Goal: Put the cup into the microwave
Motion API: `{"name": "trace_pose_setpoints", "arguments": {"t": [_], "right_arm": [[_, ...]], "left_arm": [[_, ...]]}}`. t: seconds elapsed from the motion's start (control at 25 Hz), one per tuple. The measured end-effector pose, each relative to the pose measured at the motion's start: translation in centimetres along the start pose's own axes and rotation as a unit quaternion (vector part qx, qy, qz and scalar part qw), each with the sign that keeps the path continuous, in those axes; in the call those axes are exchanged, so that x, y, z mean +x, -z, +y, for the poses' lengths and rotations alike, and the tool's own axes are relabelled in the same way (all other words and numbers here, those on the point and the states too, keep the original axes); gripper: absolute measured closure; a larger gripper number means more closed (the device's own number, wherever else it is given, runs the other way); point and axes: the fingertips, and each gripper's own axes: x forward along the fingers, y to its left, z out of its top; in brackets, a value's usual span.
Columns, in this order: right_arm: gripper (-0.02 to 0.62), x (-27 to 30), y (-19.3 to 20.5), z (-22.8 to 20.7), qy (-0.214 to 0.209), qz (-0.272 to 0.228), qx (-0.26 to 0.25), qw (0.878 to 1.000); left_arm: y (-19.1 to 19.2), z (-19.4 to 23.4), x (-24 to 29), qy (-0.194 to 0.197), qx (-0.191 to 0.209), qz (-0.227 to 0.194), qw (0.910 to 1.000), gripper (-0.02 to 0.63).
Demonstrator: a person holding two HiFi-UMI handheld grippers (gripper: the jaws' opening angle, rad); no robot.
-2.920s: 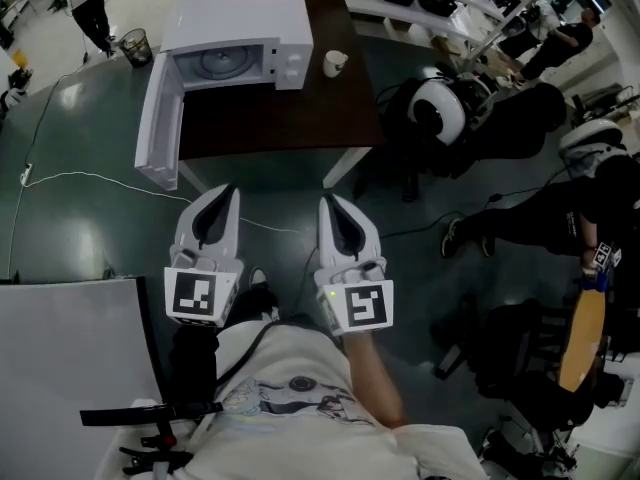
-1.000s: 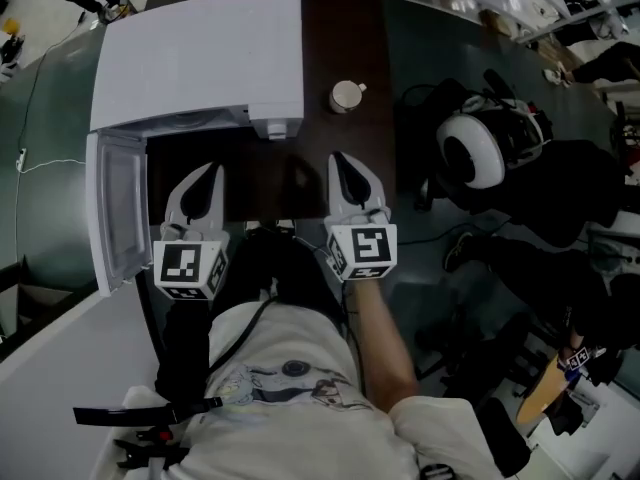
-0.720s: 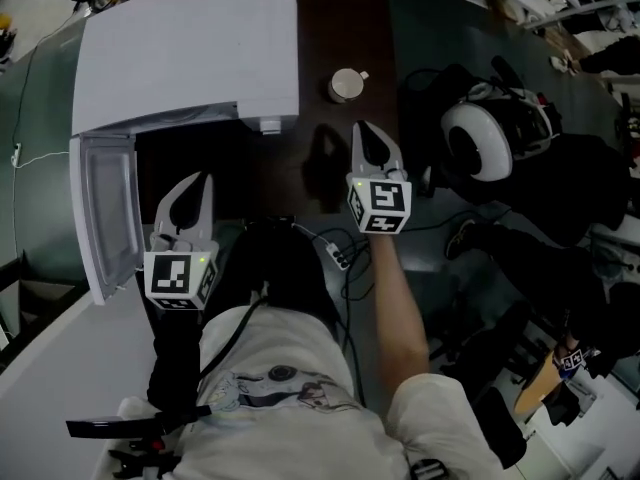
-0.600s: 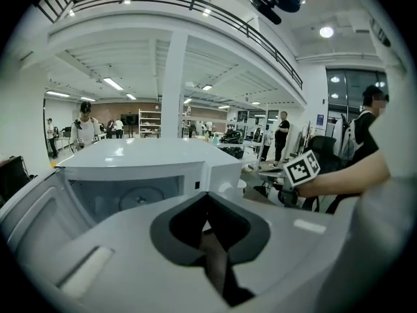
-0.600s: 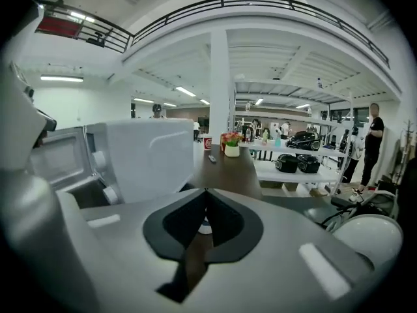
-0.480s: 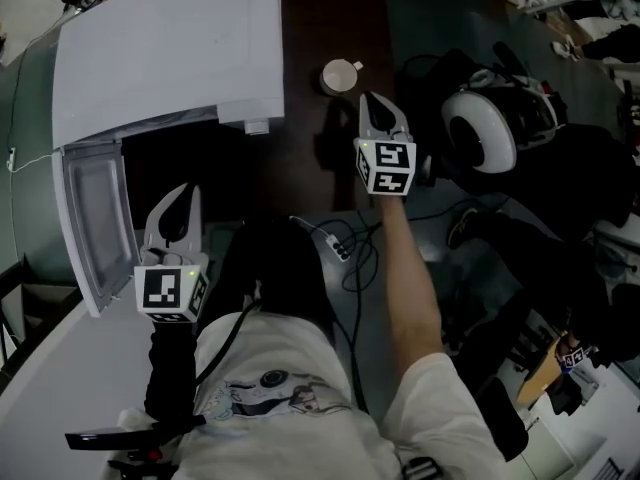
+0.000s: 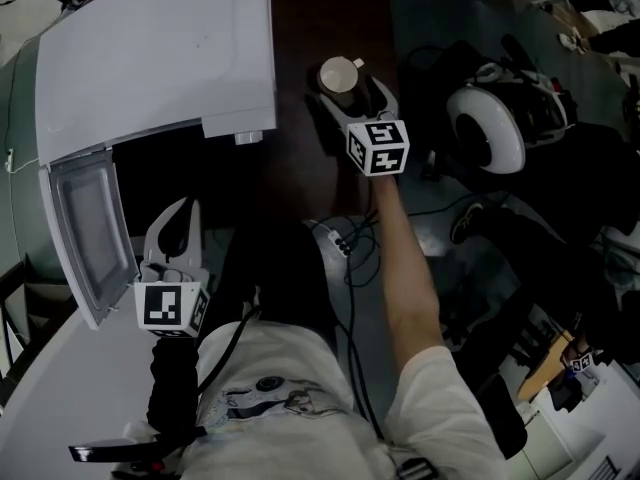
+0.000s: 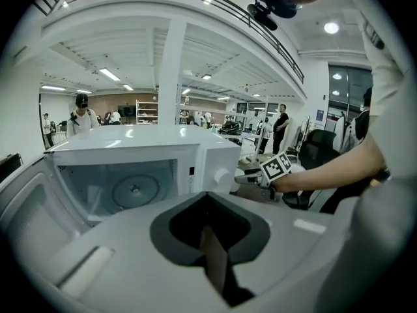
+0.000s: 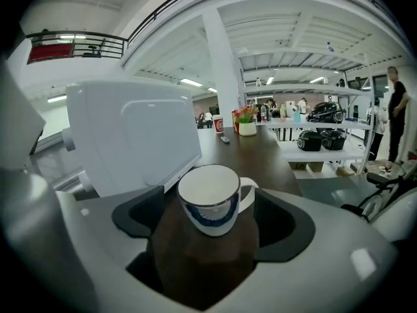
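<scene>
- Grey and white, the left gripper (image 7: pixel 183 214) hangs low, close to the person's body, its jaws pressed together on nothing. I judge it has no part in this step and is simply kept clear of the open door (image 7: pixel 90 230).
- Farther out, the right gripper (image 7: pixel 362 93) reaches at arm's length over the dark wooden table (image 7: pixel 310 18), tipped downward. Its jaws have just been opening and now stand wide. The cup (image 9: pixel 210 199) sits between them, but neither side presses on it, so this looks like a straddle set up for the squeeze.
- Upright on the table, the cup is just beside the knob side of the microwave (image 7: pixel 160 58) and not yet inside it.
- It is white with a blue band round the lower body and a thin dark line at the rim. It looks empty. Its handle points toward the gripper's right jaw, which may get in the way of a clean grip.
- Beyond it, the white microwave has its door swung fully aside and its glass plate (image 8: pixel 133 190) is bare, so the chamber seems ready to take the cup.
</scene>
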Motion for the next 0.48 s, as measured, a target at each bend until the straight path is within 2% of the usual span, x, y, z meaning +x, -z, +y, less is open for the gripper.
{"name": "trace_pose_setpoints", "arguments": {"t": [0.2,0.48], "right_arm": [[0.137,3.0,0.8,0.4,0.004,0.013,-0.005,1.000],[0.138,5.3,0.5,-0.7,0.040,0.000,0.003,0.999]], "left_arm": [[0.9,0.4,-0.3,-0.007,-0.003,0.014,0.9999,0.609],[2.2,0.6,-0.7,-0.011,-0.006,0.028,0.9995,0.609]]}}
